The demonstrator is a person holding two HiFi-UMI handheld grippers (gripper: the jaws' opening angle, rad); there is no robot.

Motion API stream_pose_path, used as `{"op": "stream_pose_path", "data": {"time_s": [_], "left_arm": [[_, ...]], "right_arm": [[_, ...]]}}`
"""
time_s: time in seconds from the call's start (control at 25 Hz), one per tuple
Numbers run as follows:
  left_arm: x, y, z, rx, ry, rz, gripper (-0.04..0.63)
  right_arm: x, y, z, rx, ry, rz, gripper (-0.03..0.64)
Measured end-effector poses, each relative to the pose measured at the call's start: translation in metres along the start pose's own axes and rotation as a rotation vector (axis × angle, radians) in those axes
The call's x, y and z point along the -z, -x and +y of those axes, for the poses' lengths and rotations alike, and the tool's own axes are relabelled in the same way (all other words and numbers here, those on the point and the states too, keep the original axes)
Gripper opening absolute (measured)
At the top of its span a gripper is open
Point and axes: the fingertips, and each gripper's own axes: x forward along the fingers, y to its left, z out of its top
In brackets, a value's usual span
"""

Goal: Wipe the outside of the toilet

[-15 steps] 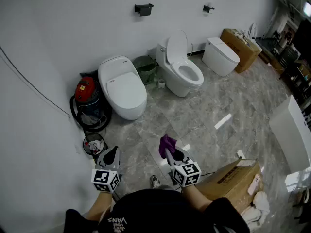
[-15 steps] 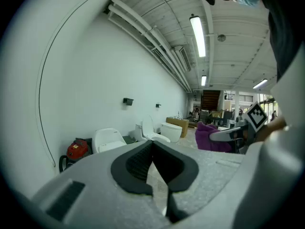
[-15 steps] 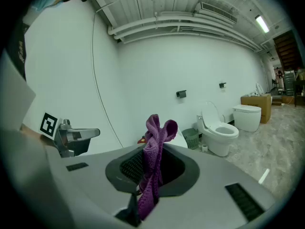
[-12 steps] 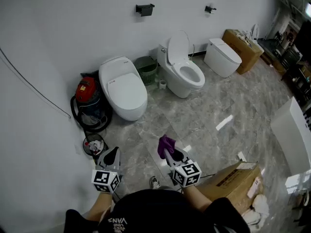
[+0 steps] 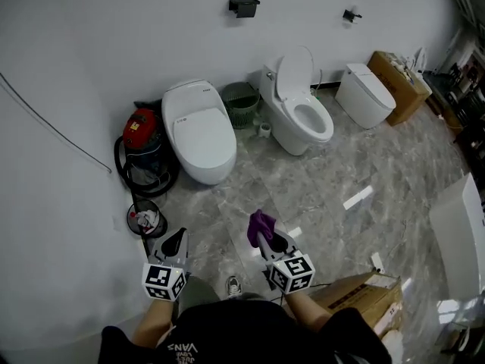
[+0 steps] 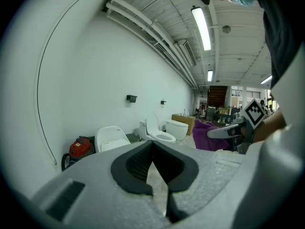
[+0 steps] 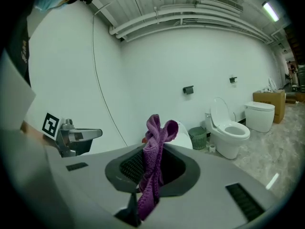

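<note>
Right gripper (image 7: 151,149): jaws clenched on a purple cloth (image 7: 153,128), pinched between the pads, 1 bunched end standing above the jaw tips, the other end hanging below them toward the camera. Left gripper (image 6: 152,144): jaws closed tip to tip, nothing between them, only a slim wedge of gap behind the tips. Both tools held low, side by side, near each other but apart, over a grey marbled floor (image 5: 303,196). Ahead of both tools and well apart from them: 3 white toilets in a row against a white wall (image 5: 114,44). Closed-lid toilet (image 5: 198,131): ahead and left of the left gripper's jaw line, almost straight ahead of the right gripper and partly hidden behind the cloth in the right gripper view. Open-lid toilet (image 5: 303,116): nearly straight ahead of the left gripper, ahead and right of the right gripper, lid upright. Far-right toilet (image 5: 365,95): beyond the open-lid toilet, lid down. Cloth well apart from all 3. Green waste bin (image 5: 242,102): between the closed-lid and open-lid toilets, at the wall. Red vacuum cleaner (image 5: 142,131): ahead and left of the left gripper, just beside the closed-lid toilet. Cardboard box (image 5: 364,294): on the floor to the right of the right gripper, behind its jaw tips.
</note>
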Motion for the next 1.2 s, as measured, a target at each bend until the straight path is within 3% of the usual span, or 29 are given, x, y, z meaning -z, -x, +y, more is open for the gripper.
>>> {"op": "stream_pose_path", "data": {"time_s": [0.24, 0.92, 1.2], "left_arm": [[0.005, -0.020, 0.019, -0.001, 0.016, 0.018, 0.003], [-0.005, -0.085, 0.171, 0.067, 0.057, 0.022, 0.003], [0.014, -0.118, 0.210, 0.058, 0.055, 0.034, 0.003]], "right_arm": [[-0.003, -0.036, -0.009, 0.009, 0.008, 0.007, 0.054], [-0.044, -0.195, 0.019, 0.148, 0.025, 0.045, 0.054], [-0.039, -0.267, 0.011, 0.120, 0.042, 0.039, 0.054]]}}
